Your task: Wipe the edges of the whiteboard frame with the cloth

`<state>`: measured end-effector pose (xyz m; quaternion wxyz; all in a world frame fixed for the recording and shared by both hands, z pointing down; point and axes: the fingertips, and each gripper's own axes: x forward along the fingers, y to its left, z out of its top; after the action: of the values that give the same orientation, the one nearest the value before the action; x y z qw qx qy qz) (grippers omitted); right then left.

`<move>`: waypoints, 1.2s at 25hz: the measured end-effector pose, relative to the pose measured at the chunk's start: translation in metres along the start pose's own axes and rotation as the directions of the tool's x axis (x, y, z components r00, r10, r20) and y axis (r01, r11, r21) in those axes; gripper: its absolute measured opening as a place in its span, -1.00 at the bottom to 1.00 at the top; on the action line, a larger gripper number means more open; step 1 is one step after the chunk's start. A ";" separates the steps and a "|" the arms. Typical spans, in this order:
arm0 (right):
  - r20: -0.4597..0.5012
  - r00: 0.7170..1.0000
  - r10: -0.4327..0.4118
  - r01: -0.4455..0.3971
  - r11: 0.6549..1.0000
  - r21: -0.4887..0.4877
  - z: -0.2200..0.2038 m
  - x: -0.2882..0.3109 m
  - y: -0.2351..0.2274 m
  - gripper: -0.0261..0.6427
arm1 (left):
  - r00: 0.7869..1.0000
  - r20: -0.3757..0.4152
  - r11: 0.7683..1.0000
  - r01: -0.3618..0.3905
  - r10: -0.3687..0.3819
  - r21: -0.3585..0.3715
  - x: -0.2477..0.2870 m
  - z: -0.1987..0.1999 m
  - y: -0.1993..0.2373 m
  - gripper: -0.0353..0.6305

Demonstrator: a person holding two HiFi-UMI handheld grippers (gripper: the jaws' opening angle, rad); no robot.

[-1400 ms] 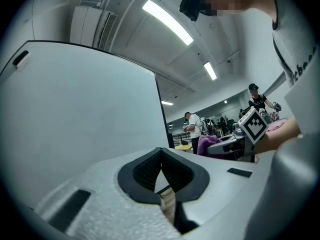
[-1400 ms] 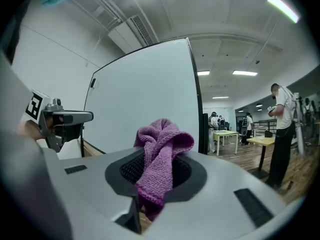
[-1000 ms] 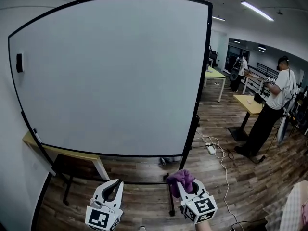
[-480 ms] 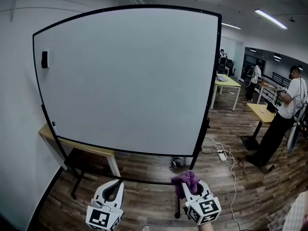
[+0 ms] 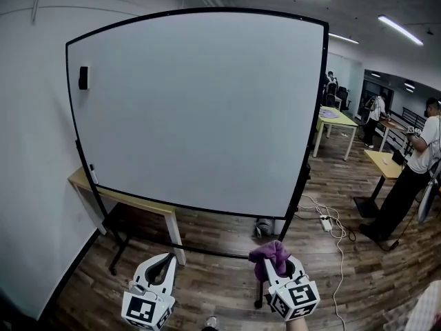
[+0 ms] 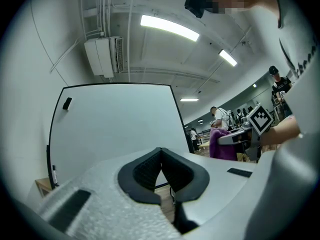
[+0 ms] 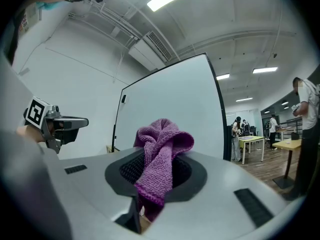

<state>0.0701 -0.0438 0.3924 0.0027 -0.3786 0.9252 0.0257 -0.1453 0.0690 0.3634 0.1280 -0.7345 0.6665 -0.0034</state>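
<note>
Both tools were held low in the head view, in front of a standing whiteboard (image 5: pixel 200 109) and well apart from it.

1. Right tool (image 5: pixel 277 266): the jaws were closed on a purple cloth (image 5: pixel 270 254). In the right gripper view the cloth was pinched between the two dark pads. A bunched fold stood up above the jaws and a strip hung down in front of them.
2. Left tool (image 5: pixel 165 261): in the left gripper view the pads met at their tips and nothing sat between them. This tool was level with the right tool, with a clear gap between the two.
3. Whiteboard: the white panel was upright and bare of writing, and was enclosed by a thin black frame (image 5: pixel 315 116). A small black rectangular item (image 5: pixel 83 77) sat on the panel near its upper left corner. The cloth touched no part of the frame.
4. Surroundings: the board stood on a wood-plank floor (image 5: pixel 227 281). A white power strip (image 5: pixel 324 223) lay on the floor to the right of the board. A person (image 5: pixel 413 178) stood at the far right.
</note>
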 end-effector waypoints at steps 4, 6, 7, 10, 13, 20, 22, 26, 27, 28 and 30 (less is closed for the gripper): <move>0.003 1.000 0.006 -0.006 1.000 -0.010 0.004 -0.003 0.008 -0.70 | 1.000 0.003 1.000 -0.016 0.016 -0.008 -0.009 0.001 0.003 -0.84; 0.005 1.000 0.010 -0.010 1.000 -0.012 0.006 -0.006 0.012 -0.70 | 1.000 0.004 1.000 -0.015 0.015 -0.010 -0.013 0.001 0.001 -0.84; 0.008 1.000 0.012 -0.012 1.000 -0.010 0.007 -0.007 0.014 -0.70 | 1.000 0.004 1.000 -0.014 0.014 -0.011 -0.015 0.002 0.001 -0.84; 0.016 1.000 0.016 -0.016 1.000 -0.010 0.010 -0.010 0.019 -0.70 | 1.000 0.009 1.000 -0.012 0.012 -0.010 -0.019 0.003 -0.001 -0.84; 0.023 0.999 0.023 -0.023 1.000 -0.015 0.012 -0.012 0.024 -0.70 | 1.000 0.019 1.000 -0.016 0.017 -0.011 -0.023 0.007 -0.002 -0.84; 0.031 0.999 0.043 -0.043 0.999 -0.014 0.015 -0.017 0.033 -0.70 | 0.999 0.023 0.999 -0.022 0.023 -0.023 -0.030 0.009 -0.004 -0.84; 0.030 0.999 0.045 -0.045 0.999 -0.014 0.014 -0.018 0.035 -0.70 | 1.000 0.021 0.999 -0.020 0.020 -0.026 -0.030 0.007 -0.005 -0.84; 0.030 0.999 0.040 -0.040 0.999 -0.008 0.013 -0.020 0.033 -0.70 | 1.000 0.020 1.000 -0.014 0.015 -0.026 -0.028 0.007 -0.008 -0.84; 0.029 0.999 0.040 -0.039 0.999 -0.008 0.013 -0.021 0.032 -0.70 | 1.000 0.020 1.000 -0.012 0.013 -0.026 -0.027 0.007 -0.008 -0.84; 0.028 0.999 0.039 -0.039 0.999 -0.007 0.012 -0.021 0.032 -0.70 | 1.000 0.020 1.000 -0.012 0.012 -0.027 -0.027 0.008 -0.009 -0.84; 0.026 0.999 0.037 -0.037 0.999 -0.006 0.012 -0.022 0.032 -0.70 | 1.000 0.022 1.000 -0.011 0.012 -0.028 -0.026 0.009 -0.009 -0.84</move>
<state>0.0637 -0.0048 0.3826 0.0133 -0.3610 0.9319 0.0334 -0.1373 0.0971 0.3605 0.1252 -0.7324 0.6691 0.0145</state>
